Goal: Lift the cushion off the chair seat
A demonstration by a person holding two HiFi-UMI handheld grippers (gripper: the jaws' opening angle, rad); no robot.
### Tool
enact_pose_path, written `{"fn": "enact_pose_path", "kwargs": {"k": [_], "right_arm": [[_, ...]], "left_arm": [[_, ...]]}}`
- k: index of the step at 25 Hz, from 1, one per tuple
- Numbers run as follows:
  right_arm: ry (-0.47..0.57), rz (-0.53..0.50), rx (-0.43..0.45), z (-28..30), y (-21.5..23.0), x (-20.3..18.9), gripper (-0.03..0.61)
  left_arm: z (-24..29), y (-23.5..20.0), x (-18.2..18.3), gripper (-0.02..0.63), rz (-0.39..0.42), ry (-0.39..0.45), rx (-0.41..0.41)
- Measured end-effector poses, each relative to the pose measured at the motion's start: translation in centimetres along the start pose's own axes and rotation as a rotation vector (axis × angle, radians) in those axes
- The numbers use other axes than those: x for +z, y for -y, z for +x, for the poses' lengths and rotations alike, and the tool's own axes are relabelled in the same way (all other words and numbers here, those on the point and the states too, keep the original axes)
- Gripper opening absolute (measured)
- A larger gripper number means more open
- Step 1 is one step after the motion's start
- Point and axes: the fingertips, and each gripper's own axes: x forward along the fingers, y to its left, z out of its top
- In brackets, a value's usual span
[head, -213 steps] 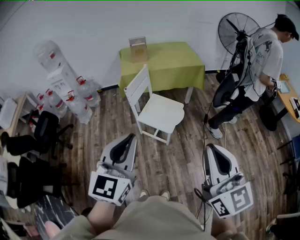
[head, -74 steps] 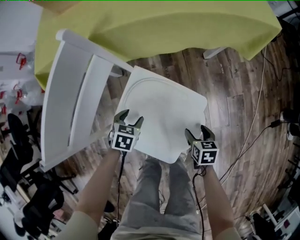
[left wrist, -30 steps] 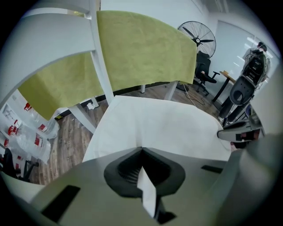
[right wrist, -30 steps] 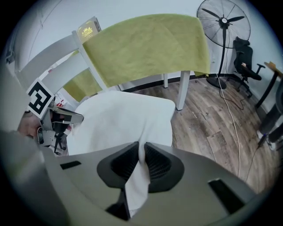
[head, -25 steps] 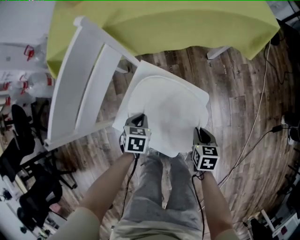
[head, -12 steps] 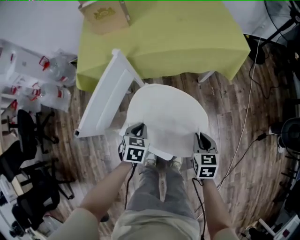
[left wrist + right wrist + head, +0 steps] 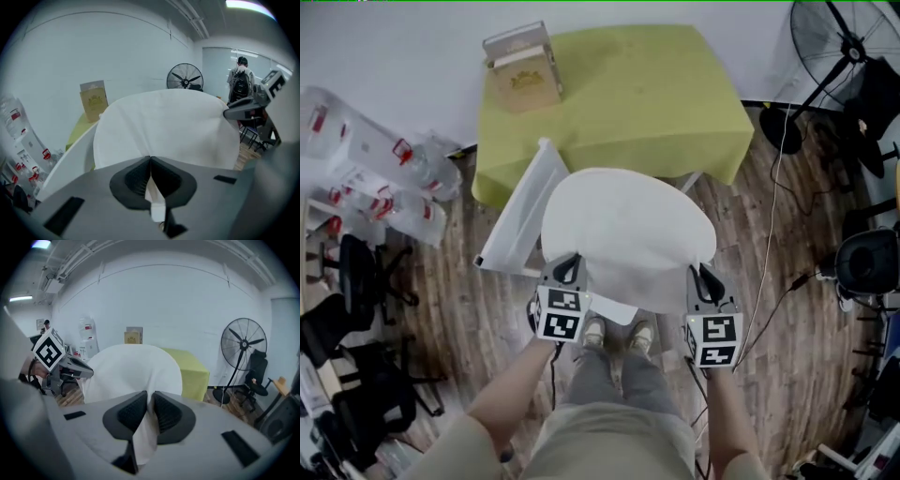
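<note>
Up it has come: a second ago the cushion lay flat on the seat, and now I have it raised, with much more of the room in the head view than before. The whole top of the green-clothed table shows beyond it, where only the cloth's near edge showed then.

Below and to the left, the white chair shows only its backrest and a sliver of white at the front. The rest of the seat is hidden under what I'm holding.

The cushion hangs in the air between my two claws, spread out ahead of them toward the table. Its near edge faces me and its longer run goes side to side from one claw to the other. It looks clear of the seat, though the gap underneath is not visible from any view.

The left gripper has the near left corner and the right gripper the near right one, both about level and equally close to it.

In the left gripper view the pads are pressed fully together on a thin fold of white fabric. In the right gripper view the pads clamp a thicker bunch, so a narrow gap remains.

What matters next, I reckon, is that the cushion lies forward of both claws, over the chair, with the backrest on its left.
</note>
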Motion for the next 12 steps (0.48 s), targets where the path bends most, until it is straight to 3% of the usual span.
{"fn": "enact_pose_path", "kwargs": {"k": [5, 12], "right_arm": [[0.101, -0.102, -0.008, -4.7, 0.6, 6.4, 0.074], [0.237, -0.138, -0.025, -11.0, 0.3, 12.7, 0.078]], "left_arm": [[-4.7, 0.4, 4.6, 0.021, 0.004, 0.087, 0.000], [-11.7, 0.1, 10.5, 0.021, 0.005, 0.214, 0.018]]}}
